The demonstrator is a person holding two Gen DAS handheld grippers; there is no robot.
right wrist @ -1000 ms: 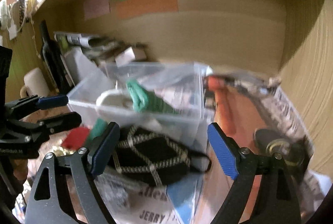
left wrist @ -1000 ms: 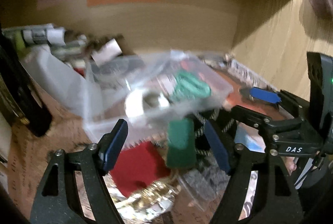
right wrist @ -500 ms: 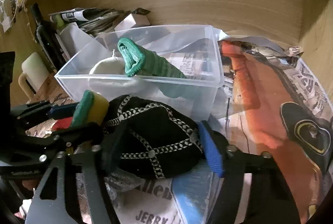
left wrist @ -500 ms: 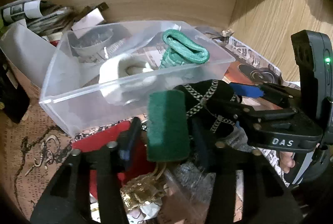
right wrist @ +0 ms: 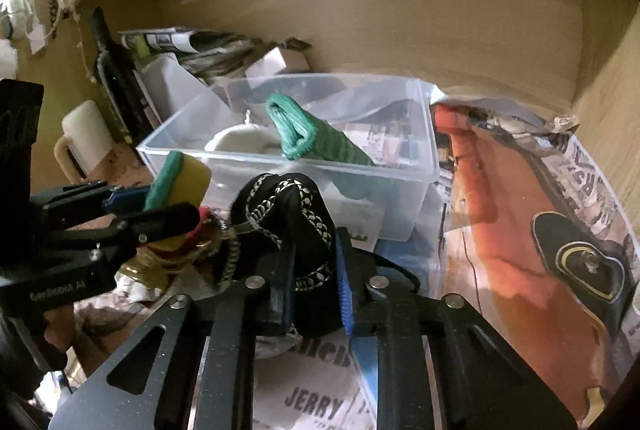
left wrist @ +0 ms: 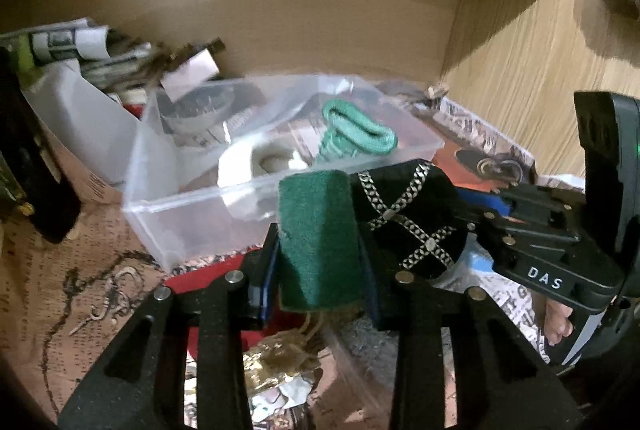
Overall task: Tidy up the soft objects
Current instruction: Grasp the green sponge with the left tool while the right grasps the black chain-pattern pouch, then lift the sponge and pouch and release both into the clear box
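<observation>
Soft things, all close to one clear box (left wrist: 192, 222), on a desk (left wrist: 36, 270) under a wooden shelf.

Clear box (right wrist: 380, 198) first, the biggest. No lid on top. Two soft things inside, see-through walls all round. Newspaper (right wrist: 312, 406) spread under and in front of it.

Next, black cap (left wrist: 404, 214) with silver chain lines. Squeezed tight in the right claw (right wrist: 314, 282), both blue pads pressed into the cloth. Bunched up and held above the newspaper, just in front of the box, not inside. Same black cap (right wrist: 288, 206) pokes up over the claw tips in the right view.

Then green sponge (left wrist: 316, 230), yellow on the other side (right wrist: 180, 178). Gripped by the left claw (left wrist: 318, 270), clenched on both sides of it. Stands upright, just beside the cap, in front of the near wall of the box. Left claw (right wrist: 160, 208) and right claw (left wrist: 476, 214) close together, side by side.

Then green knit sock (left wrist: 356, 134), inside the box, open end up, leaning toward the right side (right wrist: 320, 142).

White soft lump (left wrist: 240, 162) beside the sock, also in the box, low behind the front wall (right wrist: 240, 142). Too blurry to say what.

Red cloth (left wrist: 188, 282) flat under the left claw. Crumpled gold foil (left wrist: 276, 354) lower down, the smallest.
</observation>
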